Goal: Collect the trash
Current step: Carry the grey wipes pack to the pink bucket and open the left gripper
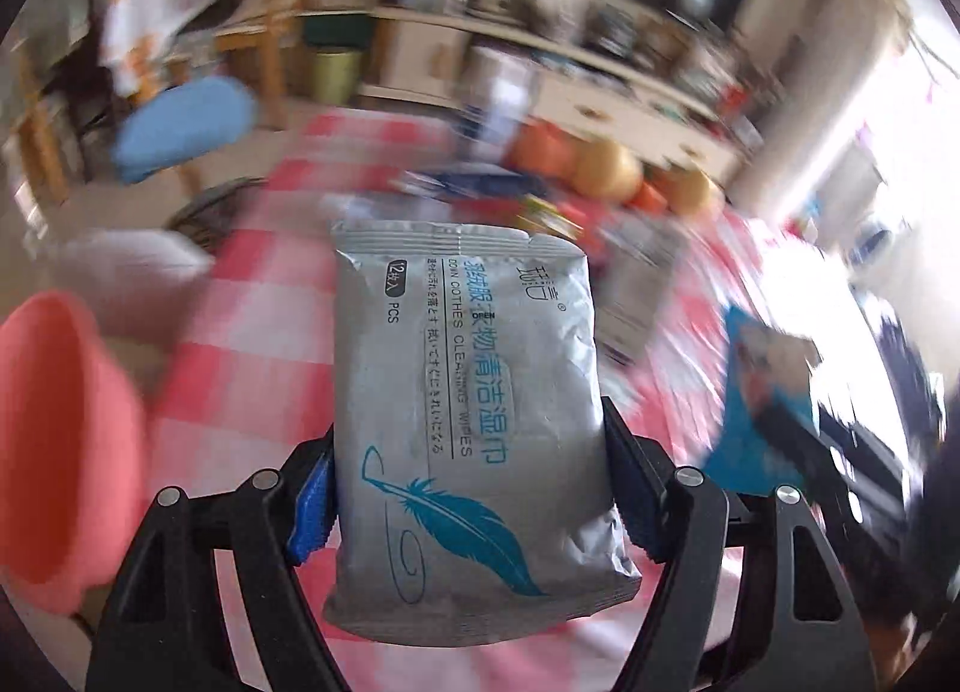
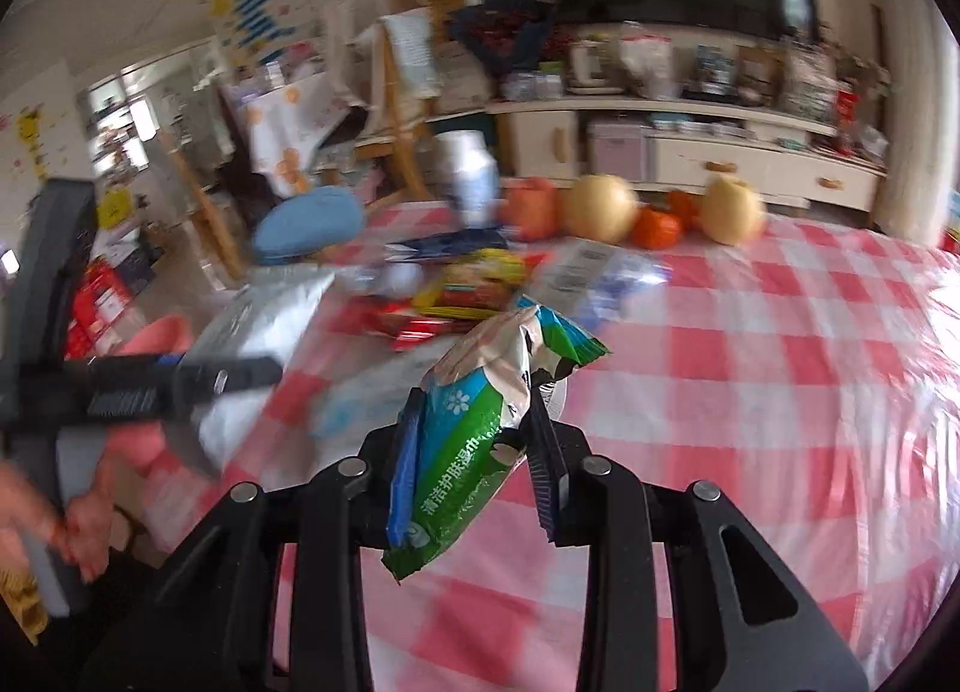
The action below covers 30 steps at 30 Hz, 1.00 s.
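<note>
Two tongs (image 1: 474, 488) (image 2: 474, 446), one wipes packet (image 1: 468, 422) (image 2: 474, 428) each

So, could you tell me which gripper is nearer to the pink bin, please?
Left. The left gripper, holding the grey wipes packet, is right beside the pink bin. The right gripper, holding the green wipes packet, is further out over the table.

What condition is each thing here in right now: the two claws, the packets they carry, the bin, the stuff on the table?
Left gripper: shut on the silver wipes packet.
Silver wipes packet: held off the table, wrinkled, flap closed.
Right gripper: shut on the green wipes packet.
Green wipes packet: held up, crumpled, top twisted.
Pink bin: open, beside the table.
Fruit: resting on the checked tablecloth.
Snack wrappers: lying loose on the tablecloth.
</note>
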Each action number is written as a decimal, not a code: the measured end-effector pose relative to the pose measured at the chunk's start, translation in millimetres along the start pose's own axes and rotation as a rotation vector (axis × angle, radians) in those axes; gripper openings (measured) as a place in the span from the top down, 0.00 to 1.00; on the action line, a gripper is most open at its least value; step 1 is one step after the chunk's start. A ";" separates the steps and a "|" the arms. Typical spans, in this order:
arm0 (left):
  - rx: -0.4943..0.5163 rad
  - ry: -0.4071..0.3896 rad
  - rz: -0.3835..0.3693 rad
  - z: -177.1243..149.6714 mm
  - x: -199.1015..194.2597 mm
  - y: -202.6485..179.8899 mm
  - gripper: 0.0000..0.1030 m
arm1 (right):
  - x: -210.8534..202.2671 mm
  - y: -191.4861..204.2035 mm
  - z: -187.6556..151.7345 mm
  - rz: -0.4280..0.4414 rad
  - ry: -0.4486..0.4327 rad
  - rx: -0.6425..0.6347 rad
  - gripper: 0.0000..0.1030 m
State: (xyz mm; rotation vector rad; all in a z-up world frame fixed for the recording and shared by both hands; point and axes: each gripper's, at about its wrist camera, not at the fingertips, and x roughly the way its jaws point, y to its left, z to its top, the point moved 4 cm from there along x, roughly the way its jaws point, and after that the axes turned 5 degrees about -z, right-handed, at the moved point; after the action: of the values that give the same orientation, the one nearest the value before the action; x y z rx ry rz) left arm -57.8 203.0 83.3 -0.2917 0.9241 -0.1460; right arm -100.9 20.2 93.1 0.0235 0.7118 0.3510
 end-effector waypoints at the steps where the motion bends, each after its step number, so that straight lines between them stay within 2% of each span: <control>1: -0.039 -0.019 0.024 4.4 -8.8 21.5 0.27 | 1.6 16.2 3.4 0.029 0.000 -0.018 0.67; 5: -0.208 -0.074 0.082 13.2 -36.0 102.2 0.27 | 9.1 94.3 17.4 0.162 -0.002 -0.109 0.67; 11: -0.394 -0.124 0.201 8.6 -65.8 200.1 0.27 | 28.7 215.8 30.4 0.331 0.011 -0.275 0.67; 14: -0.503 -0.158 0.233 2.6 -79.9 242.2 0.27 | 42.3 265.1 34.3 0.390 0.023 -0.325 0.67; 19: -0.662 -0.178 0.246 -8.8 -89.3 299.4 0.25 | 75.9 324.6 32.5 0.438 0.056 -0.379 0.66; 20: -0.695 -0.190 0.256 -10.2 -90.2 307.0 0.24 | 84.9 332.3 31.8 0.446 0.066 -0.381 0.61; 21: -0.712 -0.207 0.261 -10.2 -91.7 311.9 0.24 | 94.4 337.7 30.7 0.431 0.071 -0.376 0.47; 24: -0.728 -0.280 0.269 -8.1 -100.4 316.2 0.15 | 103.3 329.3 29.2 0.430 0.082 -0.298 0.33; 26: -0.710 -0.327 0.281 -4.0 -106.4 311.0 0.14 | 101.1 312.3 28.8 0.431 0.082 -0.227 0.27; 29: -0.636 -0.405 0.299 7.5 -114.1 295.8 0.12 | 90.5 283.4 29.1 0.380 0.050 -0.201 0.23; 30: -0.601 -0.431 0.294 12.2 -116.1 288.3 0.08 | 87.1 275.0 28.6 0.363 0.042 -0.196 0.21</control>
State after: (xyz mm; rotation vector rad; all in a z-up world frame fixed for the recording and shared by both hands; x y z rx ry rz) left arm -117.3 508.3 89.7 -0.7067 0.5523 0.4616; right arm -105.9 310.0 97.9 -0.0410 0.7117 0.7692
